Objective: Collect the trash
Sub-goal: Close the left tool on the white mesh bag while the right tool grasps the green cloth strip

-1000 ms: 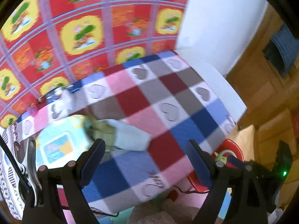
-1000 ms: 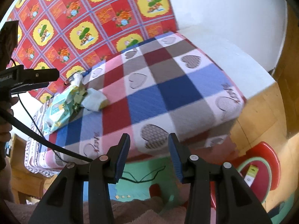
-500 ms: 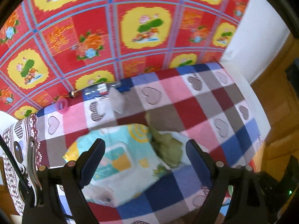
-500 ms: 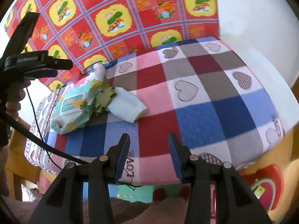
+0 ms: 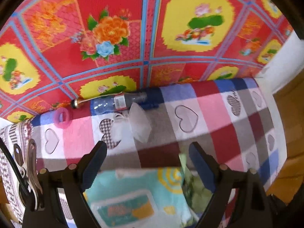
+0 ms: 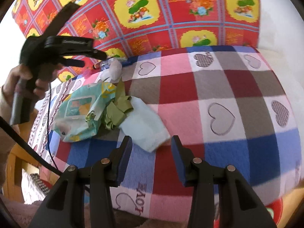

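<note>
The checked blanket (image 6: 218,87) — soft fleece in red, pink, blue and grey squares with outlined hearts — is filling more of both views than a second ago, as both grippers are moving in over it. Behind it the glossy red floral cloth (image 5: 117,43) is hanging flat.

On the blanket's left part the teal wipes packet (image 6: 79,112) is lying crumpled, its plastic creased; the left wrist view is now looking straight down on it where earlier it saw mostly open blanket. Touching the packet's right edge is a wad of olive-green paper (image 6: 115,112), folded and crushed, and against that a pale, soft white tissue (image 6: 144,125). Toward the blanket's far edge a clear plastic bottle (image 5: 121,100) is lying on its side, with a translucent crumpled wrapper (image 5: 139,123) just in front and a small pink ring (image 5: 62,117) to its left — possibly a cap, the view being blurred.

The left gripper (image 5: 148,163) is hovering spread wide above the packet, gripping nothing. The right gripper (image 6: 152,152) is likewise standing apart, empty, with the tissue's near corner between its fingers (image 6: 123,155).
</note>
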Demonstrator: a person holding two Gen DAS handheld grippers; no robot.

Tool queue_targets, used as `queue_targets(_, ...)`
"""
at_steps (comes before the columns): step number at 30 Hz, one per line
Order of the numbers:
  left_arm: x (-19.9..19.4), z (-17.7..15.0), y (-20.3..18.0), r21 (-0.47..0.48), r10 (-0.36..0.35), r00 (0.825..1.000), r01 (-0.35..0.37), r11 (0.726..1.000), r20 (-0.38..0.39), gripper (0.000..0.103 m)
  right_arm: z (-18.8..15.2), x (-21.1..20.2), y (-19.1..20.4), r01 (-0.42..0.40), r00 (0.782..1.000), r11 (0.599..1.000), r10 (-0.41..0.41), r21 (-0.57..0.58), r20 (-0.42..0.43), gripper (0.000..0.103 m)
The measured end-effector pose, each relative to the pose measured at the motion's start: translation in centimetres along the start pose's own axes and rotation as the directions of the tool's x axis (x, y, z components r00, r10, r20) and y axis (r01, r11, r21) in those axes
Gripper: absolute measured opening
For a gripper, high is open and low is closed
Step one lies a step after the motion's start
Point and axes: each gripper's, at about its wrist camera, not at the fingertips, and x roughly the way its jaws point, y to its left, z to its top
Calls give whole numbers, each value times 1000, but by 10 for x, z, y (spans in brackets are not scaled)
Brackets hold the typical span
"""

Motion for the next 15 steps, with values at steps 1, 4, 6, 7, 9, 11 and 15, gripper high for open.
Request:
queue_targets(1, 6, 3, 1, -5, -3, 1000, 3, 1000, -6, 91, 3, 4, 0, -6, 1000, 1000, 6, -8, -7, 44)
queue_targets(4, 29, 14, 1, -15, 1, 1000, -1, 1000, -27, 91, 10, 16, -1, -25, 999, 999, 24, -21, -28, 44)
queue_targets(6, 42, 19, 1, -15, 12, 999, -13, 1000, -45, 91, 12, 23, -3, -39, 998, 999, 37, -32, -42, 44)
queue_targets(7, 47, 21, 2, -16, 18, 998, -18, 1000, -52, 91, 14, 27, -4, -44, 998, 998, 42, -36, -48, 44)
queue_targets(9, 58, 24, 4, -20, 31, 997, -33, 999, -69, 91, 16, 33, -5, -56, 997, 997, 53, -46, -60, 44)
queue_targets(11, 69, 26, 8, -28, 56, 995, -58, 998, -85, 90, 17, 40, -5, -65, 996, 996, 61, -55, -71, 44)
queue_targets(15, 86, 25, 15, -48, 70, 991, -76, 996, -113, 84, 16, 52, -8, -84, 992, 995, 78, -61, -96, 44)
